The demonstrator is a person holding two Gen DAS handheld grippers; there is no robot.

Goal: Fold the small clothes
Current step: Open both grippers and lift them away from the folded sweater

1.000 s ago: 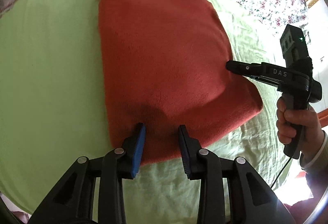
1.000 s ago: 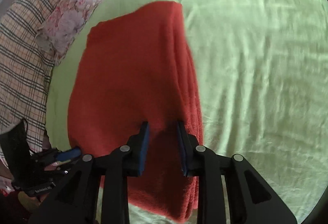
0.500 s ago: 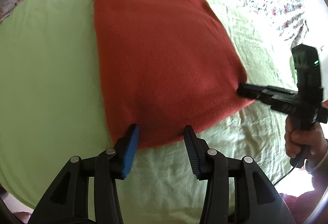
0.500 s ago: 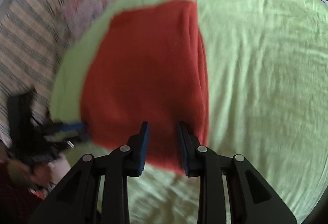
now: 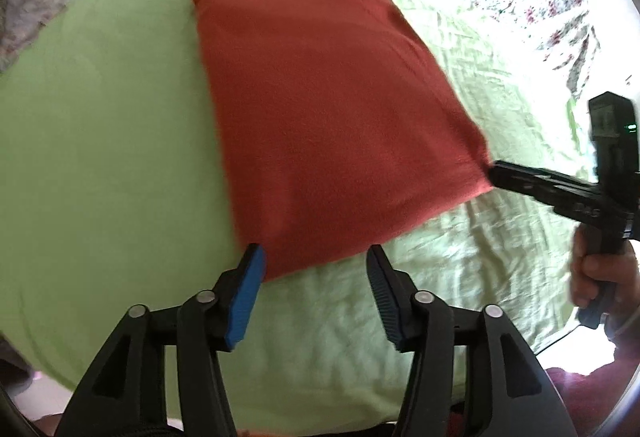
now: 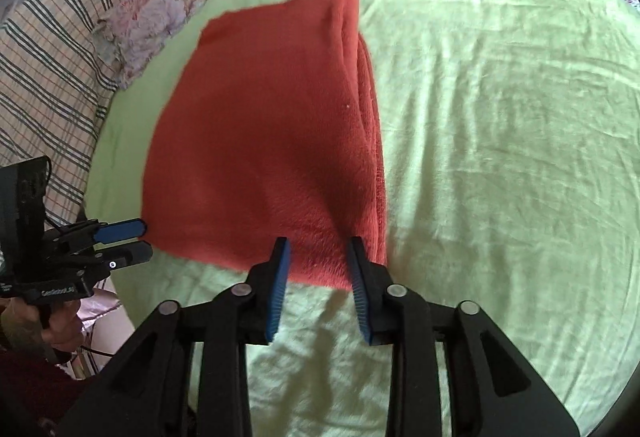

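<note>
honestly, with the folded red garment (image 6: 264, 141) lying flat on the green sheet (image 6: 500, 157) and both the left gripper (image 5: 312, 289) and right gripper (image 6: 316, 277) spread apart and empty at its near edge, the stacked layers along the right side can easily be snagged and dragged out of the fold.

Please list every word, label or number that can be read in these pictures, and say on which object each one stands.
"DAS": white letters on the black body of the right claw, seen from the left wrist view; blurred, so uncertain.
White label on the body of the left claw, seen from the right wrist view: too small and blurred to read.
The red cloth carries no text.
</note>
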